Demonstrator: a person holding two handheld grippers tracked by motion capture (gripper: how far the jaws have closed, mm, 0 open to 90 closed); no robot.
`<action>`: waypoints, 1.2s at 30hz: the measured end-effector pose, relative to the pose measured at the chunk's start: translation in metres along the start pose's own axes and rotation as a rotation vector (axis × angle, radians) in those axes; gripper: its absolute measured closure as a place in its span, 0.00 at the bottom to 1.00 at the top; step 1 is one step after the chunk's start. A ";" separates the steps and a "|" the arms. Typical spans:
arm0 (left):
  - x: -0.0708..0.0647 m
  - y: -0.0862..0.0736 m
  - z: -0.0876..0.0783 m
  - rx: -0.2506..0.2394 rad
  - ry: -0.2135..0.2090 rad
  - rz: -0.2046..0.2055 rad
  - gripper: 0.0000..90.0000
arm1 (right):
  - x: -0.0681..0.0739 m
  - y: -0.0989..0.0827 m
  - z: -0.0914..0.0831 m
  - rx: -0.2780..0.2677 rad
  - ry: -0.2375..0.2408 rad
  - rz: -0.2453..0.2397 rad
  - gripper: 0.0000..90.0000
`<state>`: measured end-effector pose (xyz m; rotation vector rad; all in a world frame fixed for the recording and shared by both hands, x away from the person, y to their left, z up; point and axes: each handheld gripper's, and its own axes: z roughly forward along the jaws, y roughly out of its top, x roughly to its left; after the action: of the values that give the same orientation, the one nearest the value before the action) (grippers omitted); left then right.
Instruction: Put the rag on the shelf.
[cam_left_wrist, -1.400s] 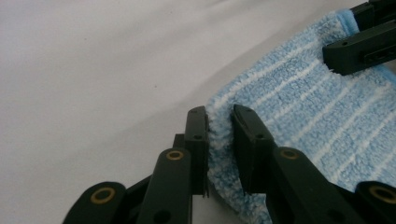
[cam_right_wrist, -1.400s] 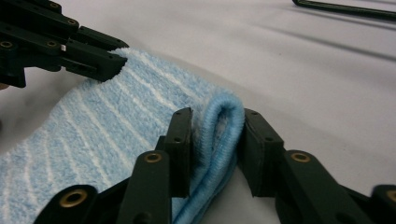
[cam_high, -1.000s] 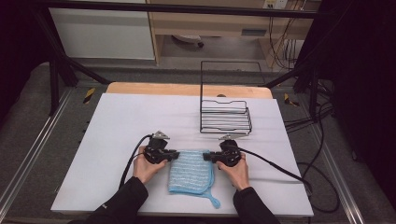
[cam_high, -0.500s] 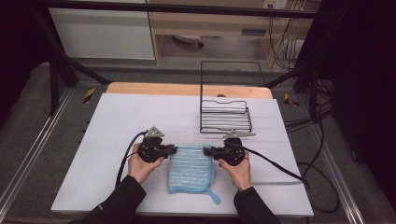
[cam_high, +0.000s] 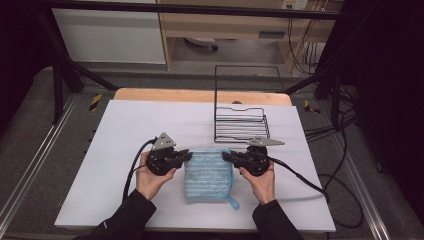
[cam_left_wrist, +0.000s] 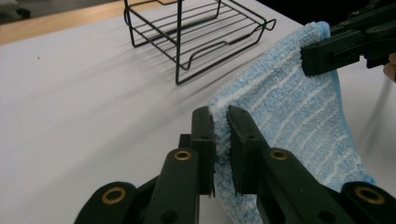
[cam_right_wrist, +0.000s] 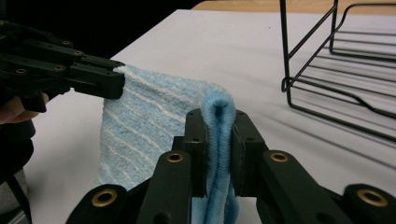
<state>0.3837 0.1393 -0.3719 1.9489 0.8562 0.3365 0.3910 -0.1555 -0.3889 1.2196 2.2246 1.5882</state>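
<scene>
Both tools have been raised since a second ago, and the blue cloth (cam_high: 208, 173), which lay flat and spread out between them, has been lifted by its far corners so that it now hangs in a shorter, folded shape over the white worktop (cam_high: 125, 130). The left tool (cam_left_wrist: 220, 122) is pinched on the cloth's left upper corner, its jaws pressed against the terry pile from both sides. The right tool (cam_right_wrist: 218, 122) is clamped on the opposite corner, where the hemmed edge is doubled over between the jaws. In the high view the left tool (cam_high: 186, 155) and right tool (cam_high: 226, 156) are seen facing each other across the cloth's top edge, with the lower part of the cloth resting on or just above the worktop; which of the two cannot be told.

A slip is judged the main risk: only a narrow strip of fabric is gripped at each corner, and an uneven pull could drag one corner free and let the cloth collapse. The black wire rack (cam_high: 241, 122) stands near, just behind the right tool, and could be snagged by the cloth or struck if the lift is carried forward.

No brand, label or readable writing is seen on the cloth, rack or tools.
</scene>
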 end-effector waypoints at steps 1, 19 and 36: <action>-0.001 0.001 -0.001 -0.007 0.003 0.006 0.90 | 0.001 0.001 -0.002 -0.006 0.000 -0.008 0.88; -0.018 0.040 -0.014 -0.163 -0.002 0.029 0.90 | 0.018 0.030 -0.046 -0.152 -0.056 -0.107 0.88; -0.032 0.091 -0.015 -0.319 -0.014 0.057 0.90 | 0.022 0.063 -0.083 -0.340 -0.142 -0.147 0.89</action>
<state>0.3913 0.0993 -0.2830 1.6787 0.6922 0.4629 0.3646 -0.1932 -0.2931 1.0137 1.8188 1.6757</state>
